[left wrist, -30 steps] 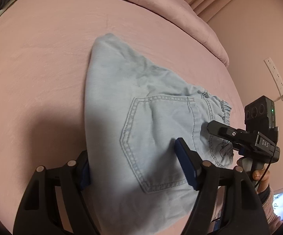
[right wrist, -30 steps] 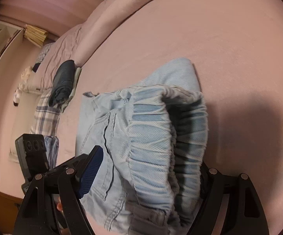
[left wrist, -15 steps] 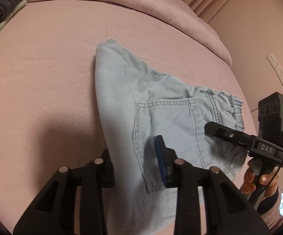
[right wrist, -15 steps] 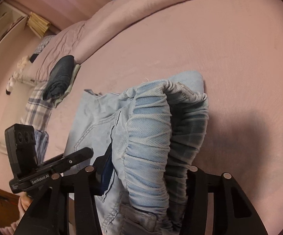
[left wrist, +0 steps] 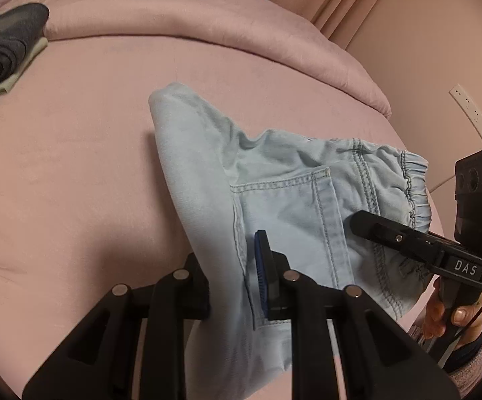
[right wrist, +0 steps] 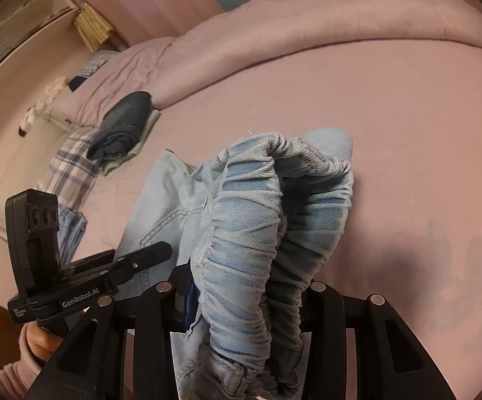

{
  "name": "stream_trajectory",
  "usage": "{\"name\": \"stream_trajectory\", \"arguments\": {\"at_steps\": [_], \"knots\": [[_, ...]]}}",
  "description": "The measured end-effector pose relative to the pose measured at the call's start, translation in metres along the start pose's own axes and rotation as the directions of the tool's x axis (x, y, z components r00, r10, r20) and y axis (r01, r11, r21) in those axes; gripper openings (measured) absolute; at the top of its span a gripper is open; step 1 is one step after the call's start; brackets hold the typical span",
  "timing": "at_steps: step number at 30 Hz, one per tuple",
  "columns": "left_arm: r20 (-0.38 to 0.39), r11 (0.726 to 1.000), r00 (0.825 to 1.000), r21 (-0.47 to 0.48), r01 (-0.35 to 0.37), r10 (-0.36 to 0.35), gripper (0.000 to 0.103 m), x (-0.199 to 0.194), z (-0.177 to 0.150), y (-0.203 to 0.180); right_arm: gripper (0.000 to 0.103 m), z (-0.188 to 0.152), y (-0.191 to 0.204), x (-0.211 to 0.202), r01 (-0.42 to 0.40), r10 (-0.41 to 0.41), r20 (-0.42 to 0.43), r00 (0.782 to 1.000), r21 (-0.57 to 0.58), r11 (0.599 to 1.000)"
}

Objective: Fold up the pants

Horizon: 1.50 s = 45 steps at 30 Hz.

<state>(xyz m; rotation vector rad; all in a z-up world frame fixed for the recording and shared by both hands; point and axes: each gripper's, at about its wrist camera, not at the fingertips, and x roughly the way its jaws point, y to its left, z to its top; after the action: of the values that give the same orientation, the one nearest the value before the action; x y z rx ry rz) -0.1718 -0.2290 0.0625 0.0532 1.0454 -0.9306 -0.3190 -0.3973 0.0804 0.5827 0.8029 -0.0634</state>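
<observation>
We have both wrist fisheyes angled down, close over the pants [left wrist: 274,183] [right wrist: 250,233] from opposite ends, left at the pocket side, right at the waistband, each catching the other gripper.

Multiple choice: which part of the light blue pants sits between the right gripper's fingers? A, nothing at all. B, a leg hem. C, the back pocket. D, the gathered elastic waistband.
D: in the right wrist view the ruched waistband bunches between the closing right gripper.
</observation>
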Motion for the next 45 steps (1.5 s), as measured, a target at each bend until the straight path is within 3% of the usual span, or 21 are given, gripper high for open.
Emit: {"name": "stream_trajectory", "arguments": {"at_steps": [8, 36, 45], "knots": [[0.040, 0.999, 0.999, 0.019, -0.027, 0.026, 0.018, -0.017, 0.006, 0.005, 0.043, 0.013, 0.016, -0.002, -0.011, 0.012, 0.027, 1.000, -0.036, 0.999], [0.068, 0.996, 0.994, 0.025, -0.083, 0.081, 0.018, 0.011, 0.066, 0.027, 0.043, 0.019, 0.029, 0.005, -0.001, 0.003, 0.039, 0.999, -0.045, 0.999], [0.058, 0.995, 0.994, 0.021, -0.098, 0.096, 0.018, 0.022, 0.079, 0.038, 0.043, 0.040, 0.023, 0.018, 0.000, 0.001, 0.030, 1.000, -0.043, 0.999]]}}
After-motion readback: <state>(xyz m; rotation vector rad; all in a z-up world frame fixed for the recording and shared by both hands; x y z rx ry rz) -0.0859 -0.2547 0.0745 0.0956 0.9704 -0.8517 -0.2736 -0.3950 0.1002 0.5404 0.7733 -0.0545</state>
